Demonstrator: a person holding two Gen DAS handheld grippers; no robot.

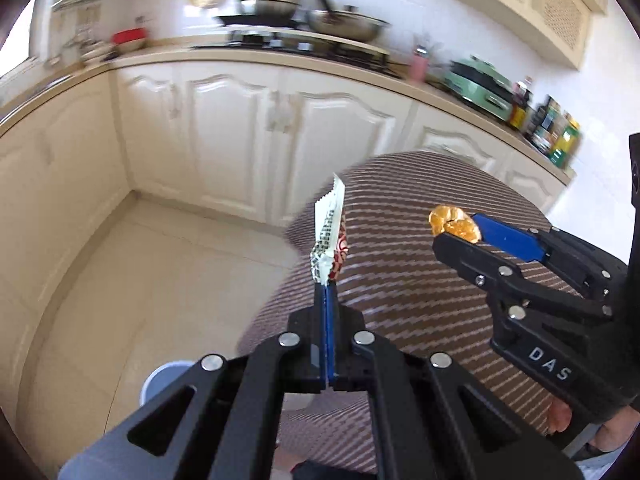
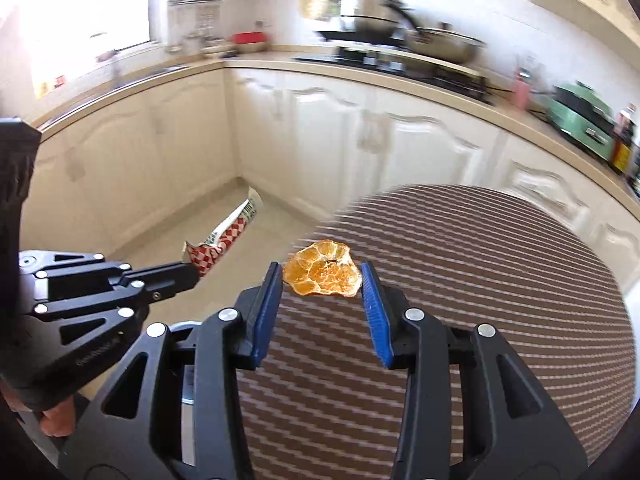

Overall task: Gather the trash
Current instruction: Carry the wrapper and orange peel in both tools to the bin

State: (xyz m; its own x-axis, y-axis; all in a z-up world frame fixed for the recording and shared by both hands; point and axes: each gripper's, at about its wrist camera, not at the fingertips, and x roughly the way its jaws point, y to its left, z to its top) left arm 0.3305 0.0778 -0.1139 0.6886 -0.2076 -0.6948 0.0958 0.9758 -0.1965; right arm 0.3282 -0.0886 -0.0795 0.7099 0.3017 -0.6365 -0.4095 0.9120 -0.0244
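My left gripper (image 1: pixel 326 290) is shut on the lower end of a white and red-checked snack wrapper (image 1: pixel 330 232), which stands up from the blue pads. The right wrist view shows that wrapper (image 2: pixel 228 236) sticking out of the left gripper (image 2: pixel 194 272) over the floor. A piece of orange peel (image 2: pixel 322 274) spans the gap between the blue pads of my right gripper (image 2: pixel 322 278), touching both. That peel (image 1: pixel 454 222) shows in the right gripper (image 1: pixel 456 232) above a round table with a brown striped cloth (image 1: pixel 400 288), also in the right wrist view (image 2: pixel 460 280).
A round pale-blue container (image 1: pixel 158 380) sits on the tiled floor (image 1: pixel 140 280) below my left gripper. Cream cabinets (image 1: pixel 240 128) run behind, under a counter with a stove, pots (image 1: pixel 272 4), a green appliance (image 1: pixel 480 84) and bottles (image 1: pixel 556 132). The background is blurred.
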